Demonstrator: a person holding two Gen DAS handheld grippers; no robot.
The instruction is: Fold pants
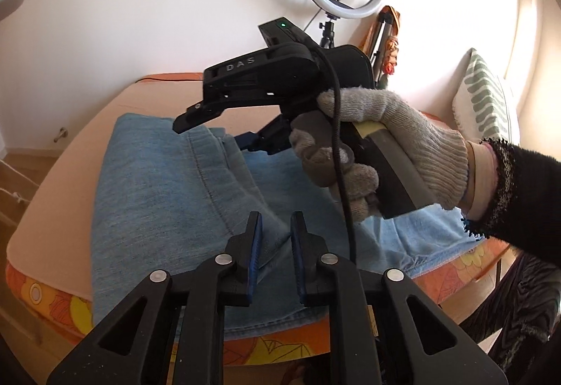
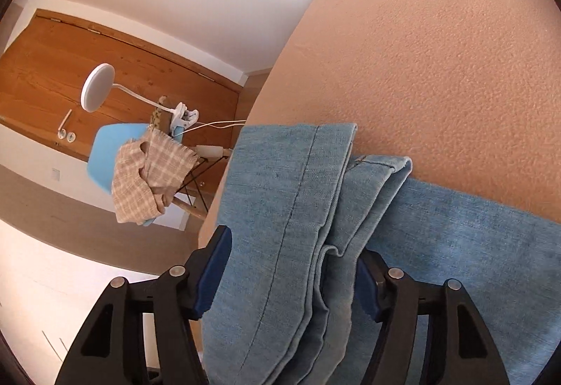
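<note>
Tools first: your right tool (image 2: 291, 274) has its jaws spread wide with a bundle of stacked denim layers running between them, the blue pads (image 2: 214, 272) standing at either side of the bundle; whether they press it or merely straddle it you cannot tell from these views. Your left tool (image 1: 275, 258) hangs just above the pants (image 1: 157, 188) with its jaws narrowly parted and nothing between them. The pants lie on the bed (image 1: 70, 153), spread over its peach cover, one edge reaching the flowered border at the near side. Judging by the layers, you look to be partway through: in the right wrist view the legs (image 2: 280, 209) lie doubled over a wider stretch of denim, hems roughly together but not squared, one hem set back from the other. What is left, as far as you can judge, is to settle that bundle flat, align the edges, and perhaps make one more fold to shorten the whole. Your gloved right hand (image 1: 378, 146) grips the handle above the cloth. As for containers, none shows in either view; no basket, drawer or box waits for the pants
</note>
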